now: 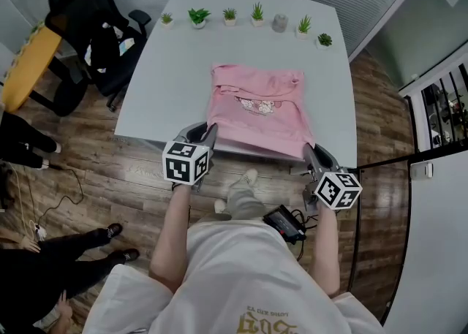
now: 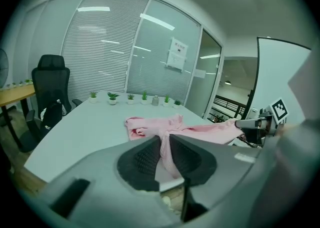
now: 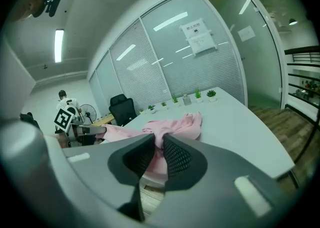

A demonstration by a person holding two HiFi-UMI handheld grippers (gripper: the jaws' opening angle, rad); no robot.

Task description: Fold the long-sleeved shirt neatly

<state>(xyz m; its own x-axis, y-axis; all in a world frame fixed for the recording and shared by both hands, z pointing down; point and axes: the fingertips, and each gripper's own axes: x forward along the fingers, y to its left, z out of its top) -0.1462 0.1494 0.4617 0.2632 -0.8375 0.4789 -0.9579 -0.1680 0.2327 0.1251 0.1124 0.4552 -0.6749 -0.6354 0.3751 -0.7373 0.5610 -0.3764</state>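
A pink long-sleeved shirt [image 1: 257, 106] with a cartoon print lies on the grey table [image 1: 168, 84], its near hem lifted off the front edge. My left gripper [image 1: 210, 135] is shut on the hem's left corner, and pink cloth [image 2: 166, 144] runs between its dark pads. My right gripper [image 1: 307, 151] is shut on the right corner, with shirt fabric [image 3: 158, 144] pinched between its pads. From each gripper view the hem stretches across to the other gripper [image 2: 252, 124] [image 3: 82, 131].
A row of small potted plants [image 1: 229, 15] and a grey cup [image 1: 279, 23] line the table's far edge. A black office chair [image 1: 95, 25] stands left of the table. Another person's legs [image 1: 66, 252] are on the wooden floor at lower left. A glass wall runs behind.
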